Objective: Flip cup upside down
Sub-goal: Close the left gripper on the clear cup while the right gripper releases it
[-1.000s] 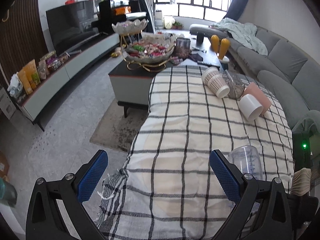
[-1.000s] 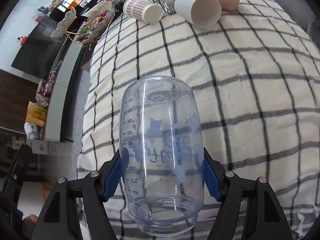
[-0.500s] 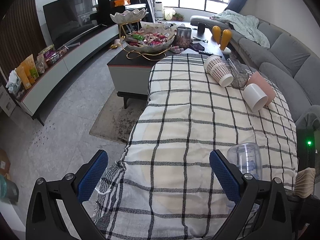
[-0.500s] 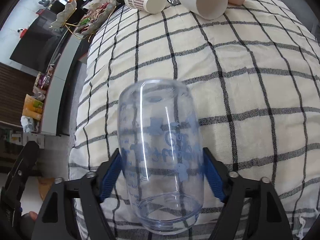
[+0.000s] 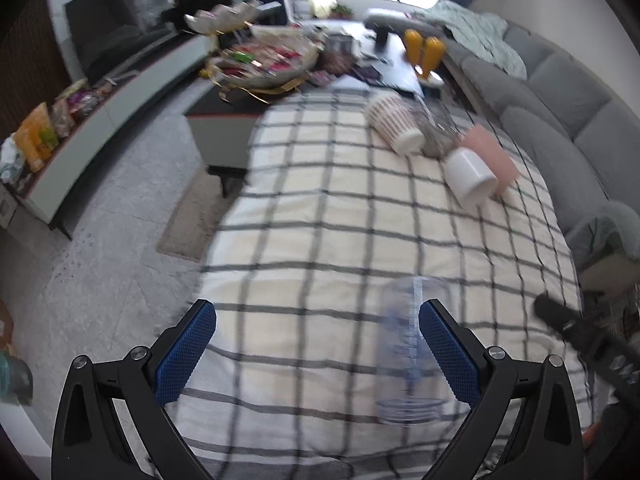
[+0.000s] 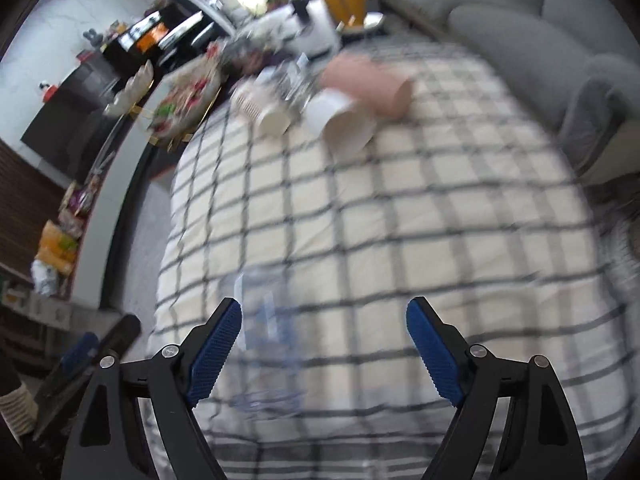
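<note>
A clear plastic cup (image 5: pixel 412 344) with blue markings stands mouth down on the checked cloth, blurred, just inside my left gripper's right finger. It also shows in the right wrist view (image 6: pixel 268 332), beside my right gripper's left finger and free of it. My left gripper (image 5: pixel 316 356) is open and empty. My right gripper (image 6: pixel 324 352) is open and empty, the cup left of its gap.
A patterned paper cup (image 5: pixel 394 124), a white cup (image 5: pixel 472 178), a pink cup (image 5: pixel 490 152) and a clear glass (image 5: pixel 434 132) lie on their sides at the cloth's far end. A grey sofa (image 5: pixel 560 120) runs along the right. A low table with snacks (image 5: pixel 260 64) stands beyond.
My right gripper has opened and let go of the clear cup, which now stands mouth down on the cloth. Both views have shifted and are blurred with motion.
</note>
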### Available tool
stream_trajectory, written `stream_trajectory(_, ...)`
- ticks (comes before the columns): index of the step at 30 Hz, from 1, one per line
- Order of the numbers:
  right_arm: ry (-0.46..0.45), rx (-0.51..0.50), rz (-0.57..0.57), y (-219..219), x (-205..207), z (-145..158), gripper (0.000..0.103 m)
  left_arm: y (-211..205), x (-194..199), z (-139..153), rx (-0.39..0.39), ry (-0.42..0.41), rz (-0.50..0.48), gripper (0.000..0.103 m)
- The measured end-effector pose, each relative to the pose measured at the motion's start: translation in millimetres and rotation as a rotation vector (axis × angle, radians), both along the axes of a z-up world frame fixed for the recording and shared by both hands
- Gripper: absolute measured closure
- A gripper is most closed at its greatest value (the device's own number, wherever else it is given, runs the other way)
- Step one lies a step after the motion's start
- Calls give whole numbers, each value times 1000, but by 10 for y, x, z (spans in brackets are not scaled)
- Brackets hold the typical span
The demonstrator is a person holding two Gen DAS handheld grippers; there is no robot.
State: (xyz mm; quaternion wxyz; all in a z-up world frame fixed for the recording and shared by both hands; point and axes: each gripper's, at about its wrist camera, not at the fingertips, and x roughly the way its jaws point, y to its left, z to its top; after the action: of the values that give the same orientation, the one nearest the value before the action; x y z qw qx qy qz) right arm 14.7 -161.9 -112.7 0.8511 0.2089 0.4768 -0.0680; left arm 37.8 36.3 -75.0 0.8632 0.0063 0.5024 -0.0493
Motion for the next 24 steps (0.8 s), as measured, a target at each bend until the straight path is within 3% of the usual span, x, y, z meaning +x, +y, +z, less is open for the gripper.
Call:
stream_trajectory(4,-48,-100,-39,-197,-92,236,11,-276,130,-132,-27,114,-56,0)
stream_trajectory(8,-63,-120,-52,-303,-44,336,11,-523,340,-268,22,245,-127,0)
stream_trajectory(13,-61,-75,-66,-449,56,373,11,-794,539,-494,91,452,-208,0)
stream_trajectory(17,-48,-31,-79,-522,131,301,11,-906,643,-755,107,632,-207,1)
stream_trajectory(24,-13,40,-83,-633,317,115,11,-984,811,-1038,130,779,-171,1)
